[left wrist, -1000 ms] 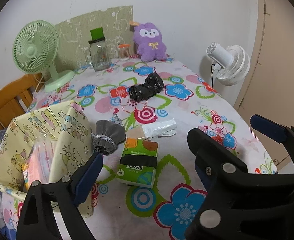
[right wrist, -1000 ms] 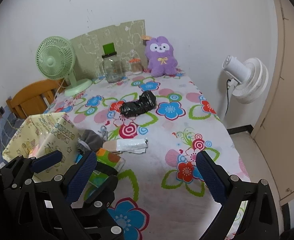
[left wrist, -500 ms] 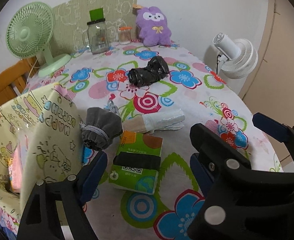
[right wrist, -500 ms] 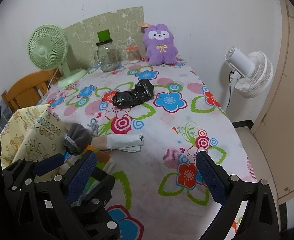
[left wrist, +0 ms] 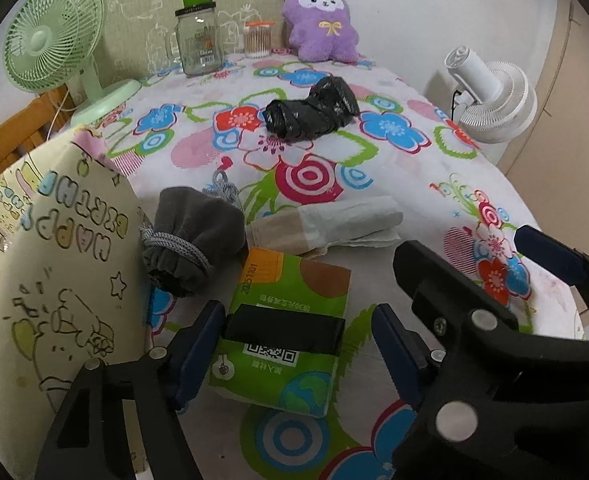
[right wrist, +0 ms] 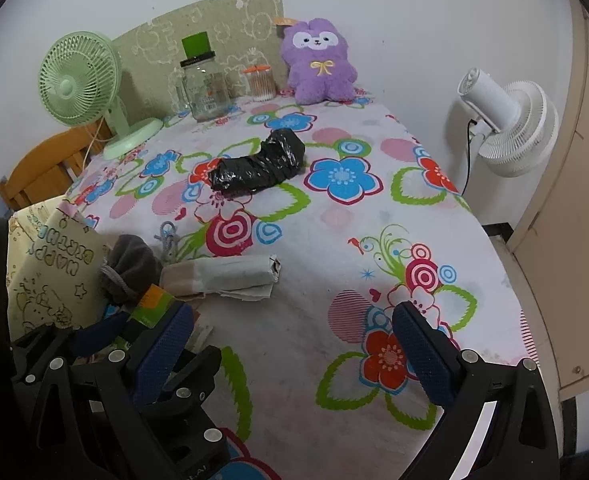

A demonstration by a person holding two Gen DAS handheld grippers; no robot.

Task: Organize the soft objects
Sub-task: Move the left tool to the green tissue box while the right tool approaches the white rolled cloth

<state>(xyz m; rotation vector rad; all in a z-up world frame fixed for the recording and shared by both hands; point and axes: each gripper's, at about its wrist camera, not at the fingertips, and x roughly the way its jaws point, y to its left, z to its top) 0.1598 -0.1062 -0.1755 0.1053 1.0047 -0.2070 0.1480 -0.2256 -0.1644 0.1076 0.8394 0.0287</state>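
Left gripper [left wrist: 294, 344]: jaws released, straddling the green tissue pack [left wrist: 282, 328] without yet pinching it.
Right gripper [right wrist: 294, 344]: jaws spread wide, empty, poised over bare tablecloth [right wrist: 374, 208] at the table's near edge.
Tissue pack: one, flat near the near-left corner, just beside the gift bag [left wrist: 54, 260]; likely light and squashy (film wrap may slip), best taken across its short sides.
Grey drawstring pouch [left wrist: 192, 244]: one, touching the pack's far corner and the bag's side; limp, best pinched at the body, not the cord.
White roll [left wrist: 342, 220]: one, just beyond the pack; soft, apt to unroll.
Black bag bundle [left wrist: 314, 114]: one, mid-table; crinkly, compressible.
Purple plush [left wrist: 322, 24]: one, at the far edge.
Fans: two, green fan [left wrist: 54, 40] on the far-left corner, white fan [left wrist: 490, 96] off the right edge.
Jars: two, far edge.
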